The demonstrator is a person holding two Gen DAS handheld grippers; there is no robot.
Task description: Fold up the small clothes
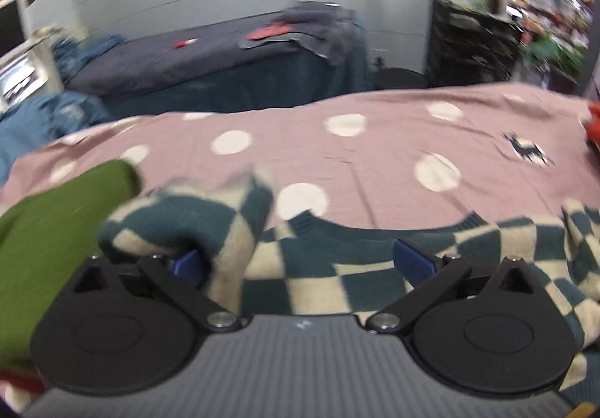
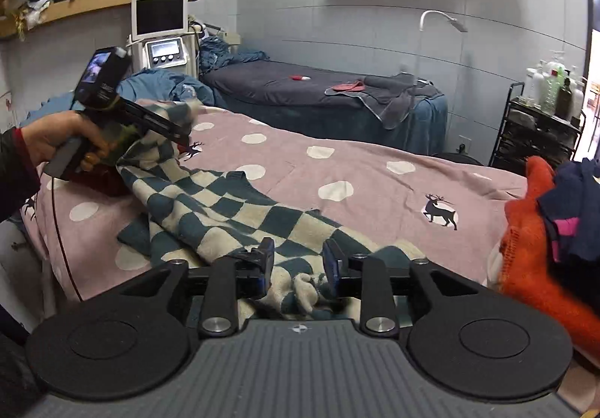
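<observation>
A teal-and-cream checkered sweater (image 2: 232, 211) lies spread on the pink dotted bedspread (image 2: 375, 170); it also fills the lower left wrist view (image 1: 337, 260). My left gripper (image 1: 300, 264) has its jaws wide apart, and a fold of the sweater drapes over its left finger (image 1: 187, 266). In the right wrist view the left gripper (image 2: 180, 133) is raised at the sweater's far left end, with cloth hanging from it. My right gripper (image 2: 298, 264) is partly open, with bunched sweater cloth between its fingers near the bed's front edge.
A green garment (image 1: 56, 230) lies at the left of the sweater. An orange garment (image 2: 532, 230) and dark clothes (image 2: 577, 208) are piled at the right. A second bed (image 2: 318, 95), a black cart (image 2: 543, 133) and a machine with a screen (image 2: 161, 31) stand behind.
</observation>
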